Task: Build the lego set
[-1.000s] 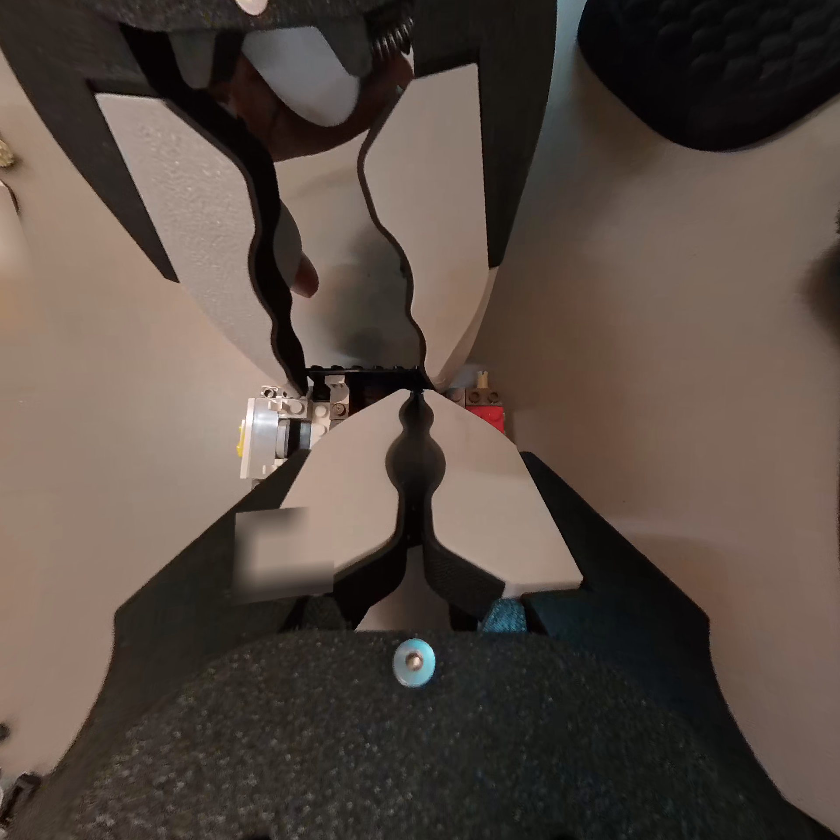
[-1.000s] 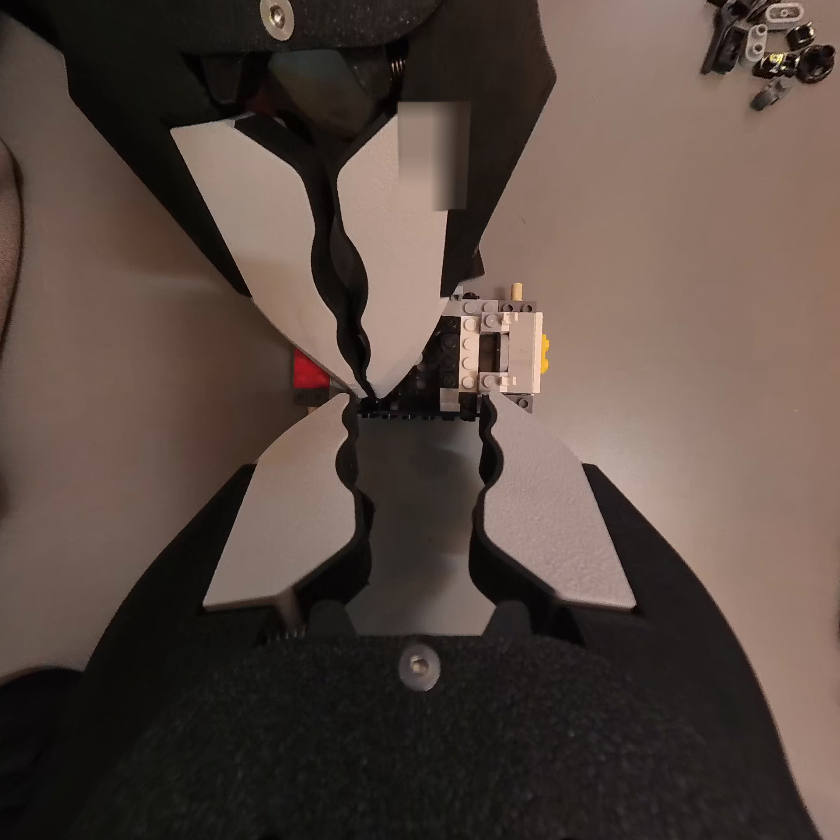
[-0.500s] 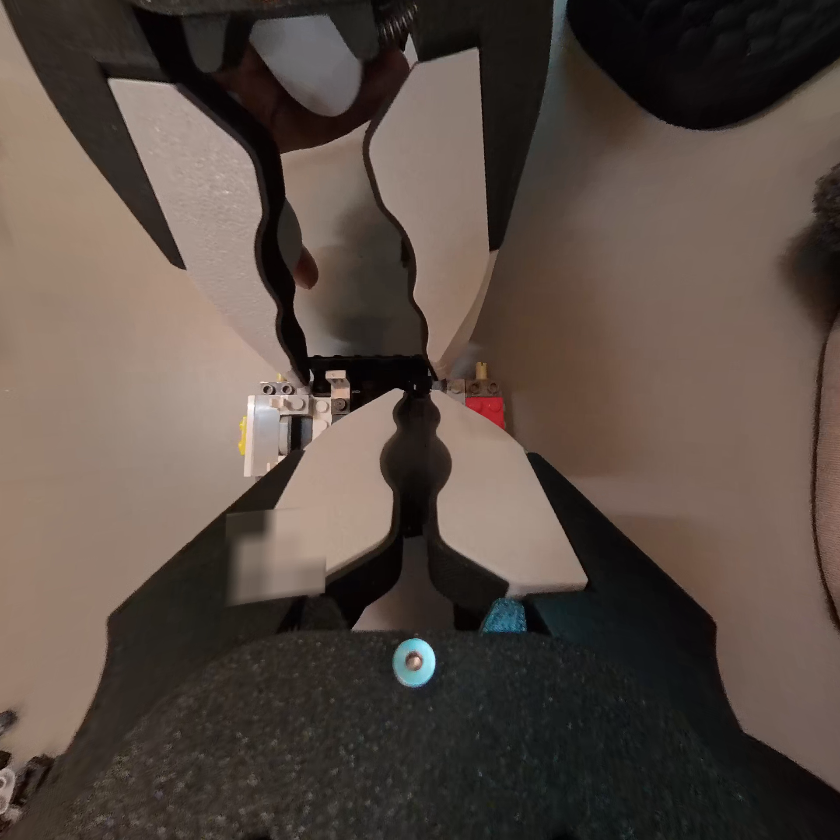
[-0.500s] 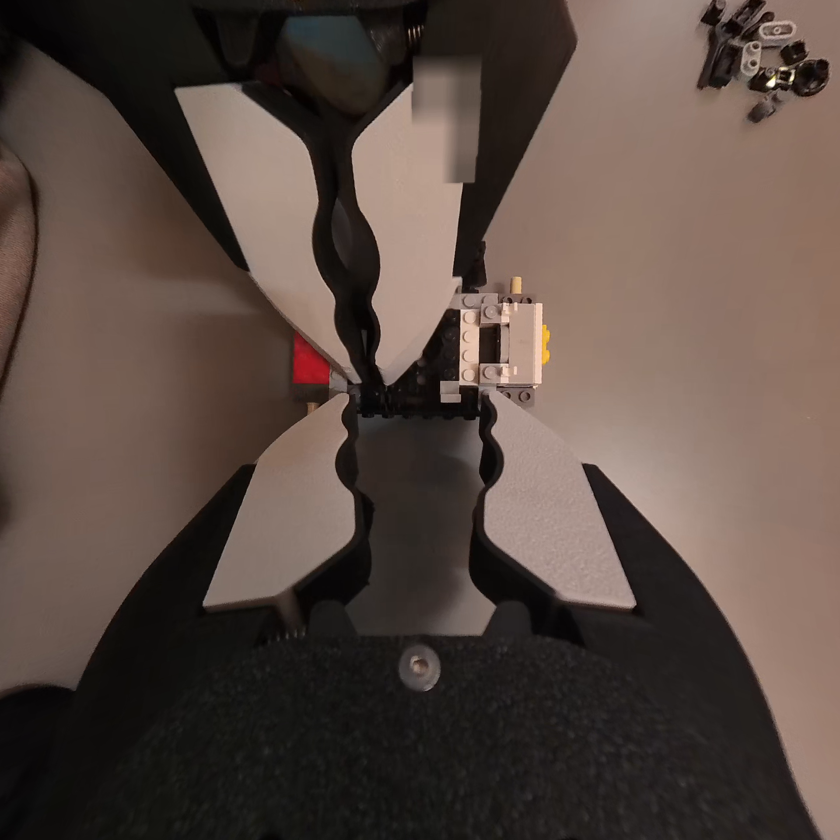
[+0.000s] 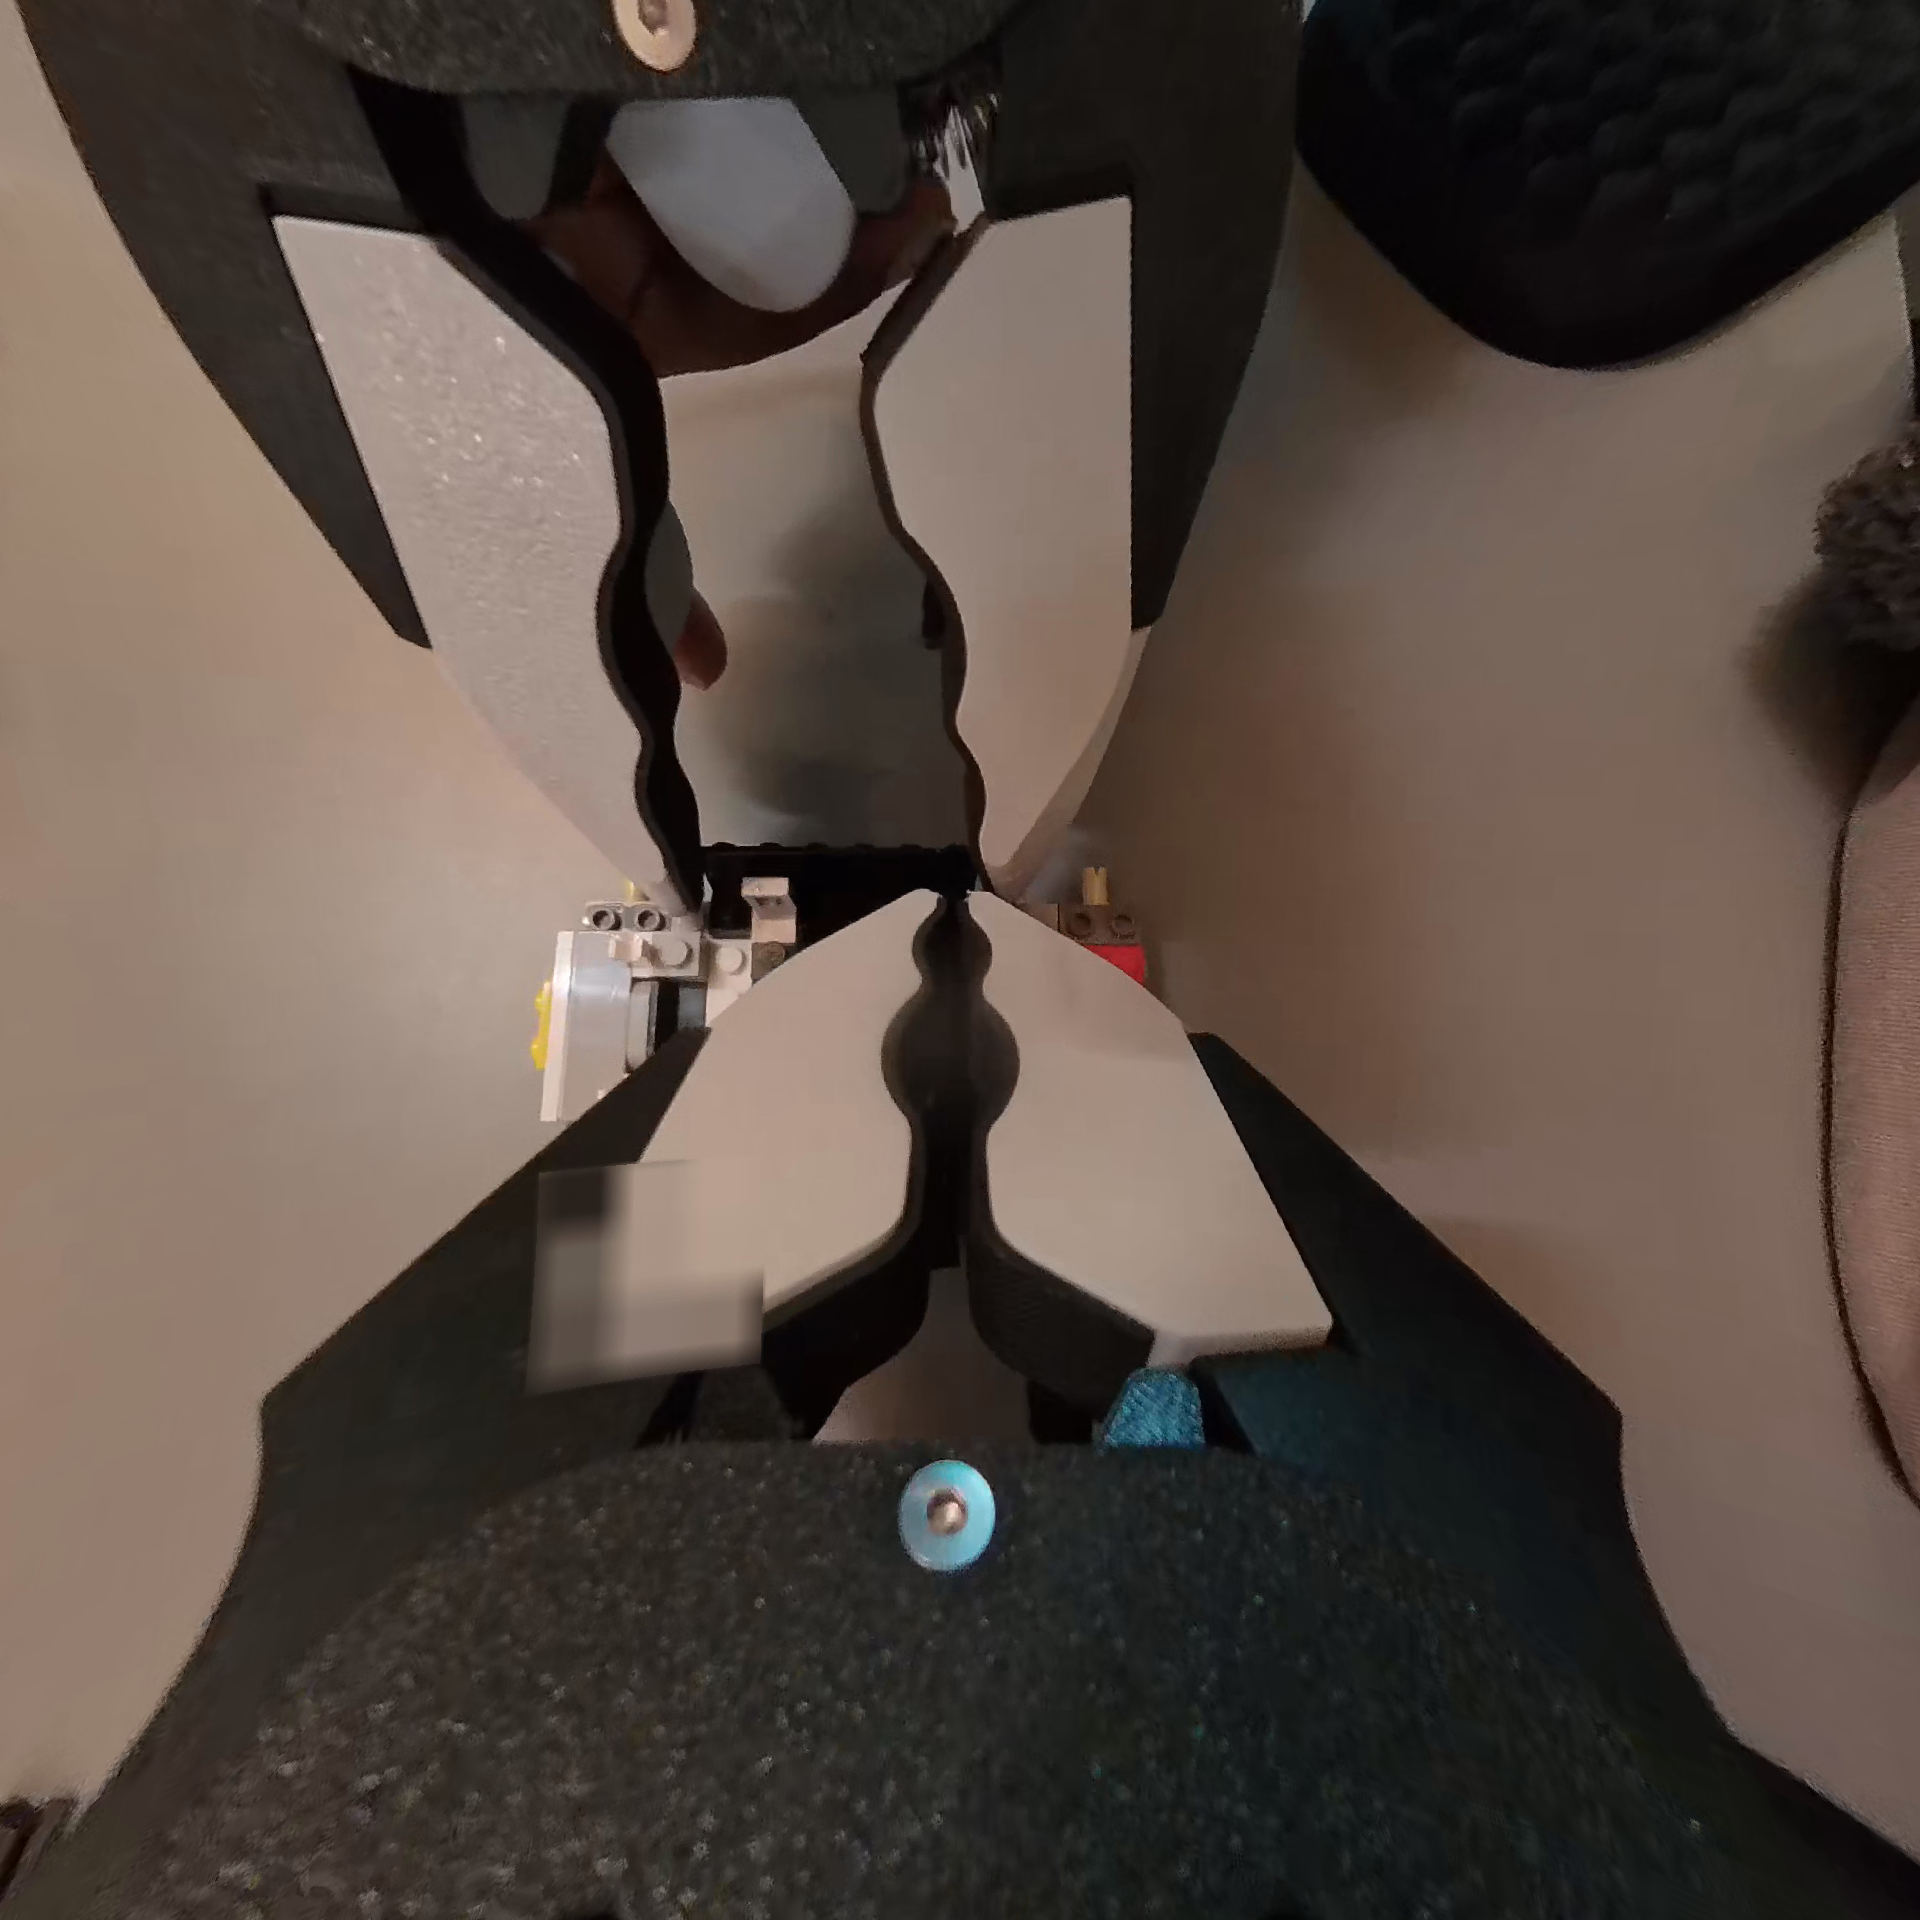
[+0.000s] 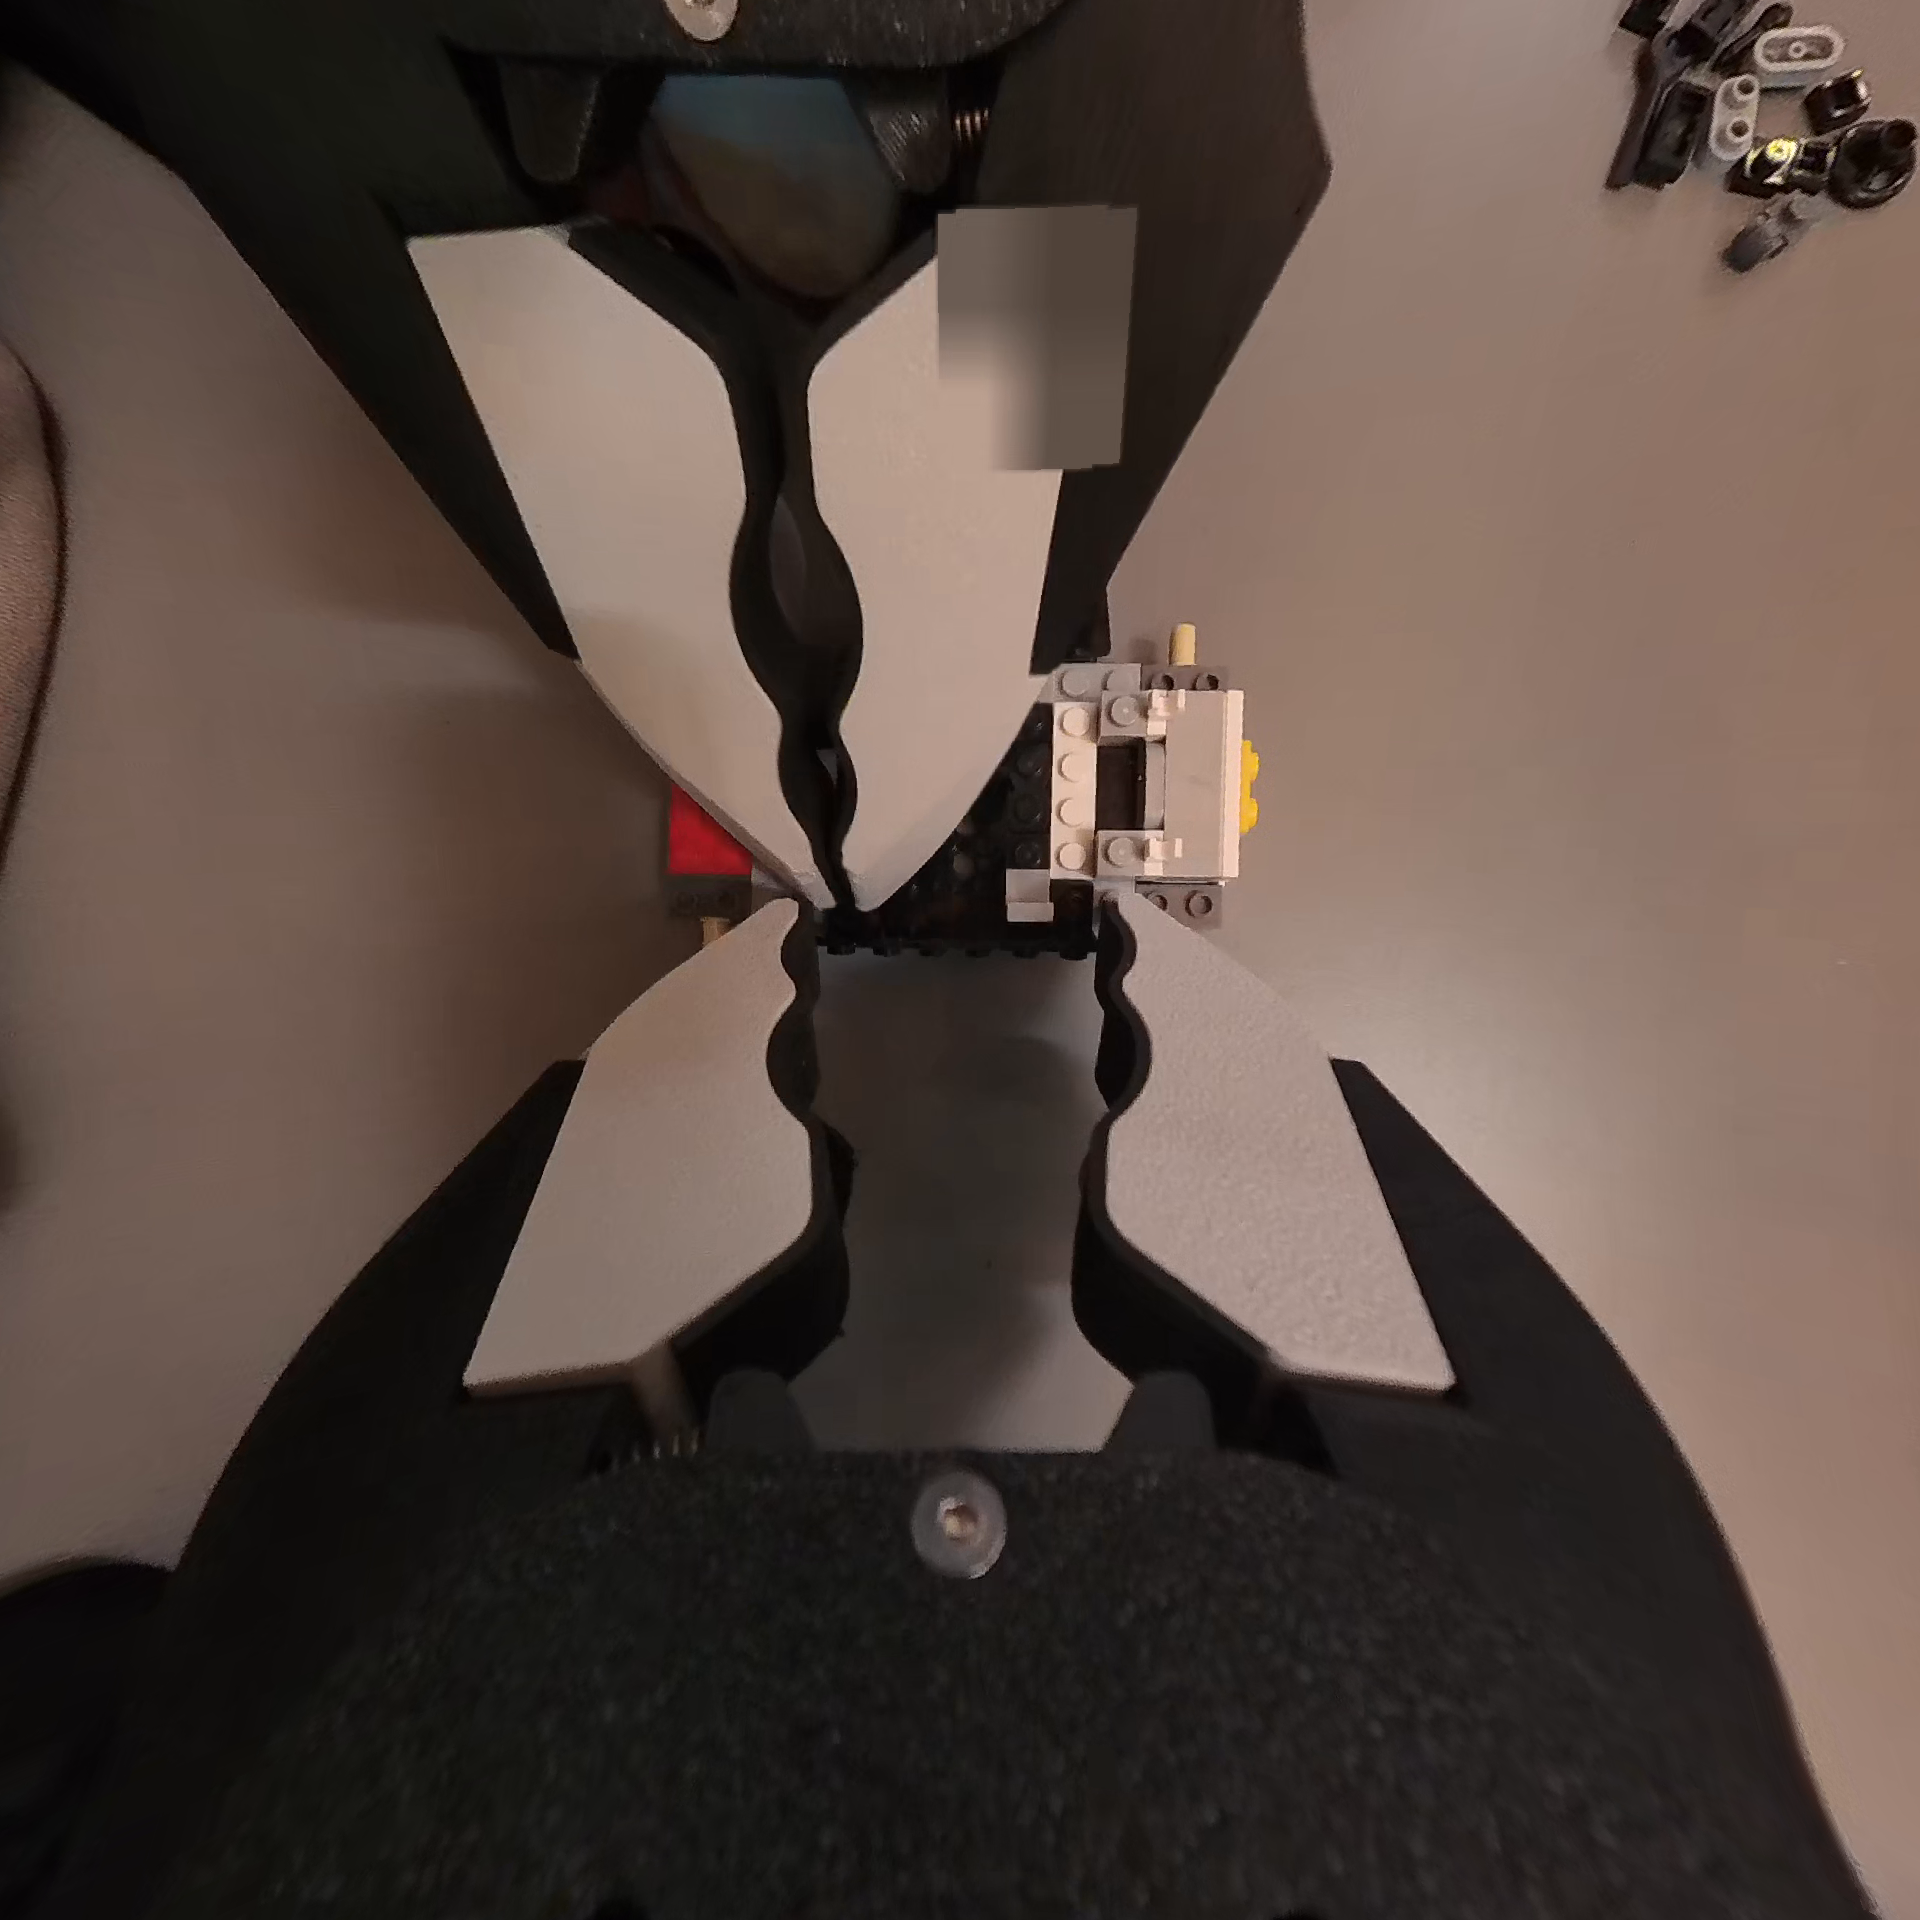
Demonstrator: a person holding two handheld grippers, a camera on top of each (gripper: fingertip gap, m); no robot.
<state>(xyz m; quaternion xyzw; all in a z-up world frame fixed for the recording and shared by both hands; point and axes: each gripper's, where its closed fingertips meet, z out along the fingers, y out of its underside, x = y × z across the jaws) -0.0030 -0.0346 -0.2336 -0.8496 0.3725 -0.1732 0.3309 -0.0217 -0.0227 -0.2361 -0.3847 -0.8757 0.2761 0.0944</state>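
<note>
The half-built lego model (image 6: 1132,800), a black studded base carrying a white-and-grey block with a yellow piece and a red brick end, sits on the beige counter (image 6: 1558,935); the left tongs (image 5: 948,902) are pressed together on the model's black edge strip; the right tongs (image 6: 951,930) straddle that strip, spread to its length; the loose black and grey parts (image 6: 1756,125), well beyond the model, suggest much remains.

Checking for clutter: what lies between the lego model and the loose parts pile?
Only bare table between the lego model and the loose parts pile, per the right wrist view.
</note>
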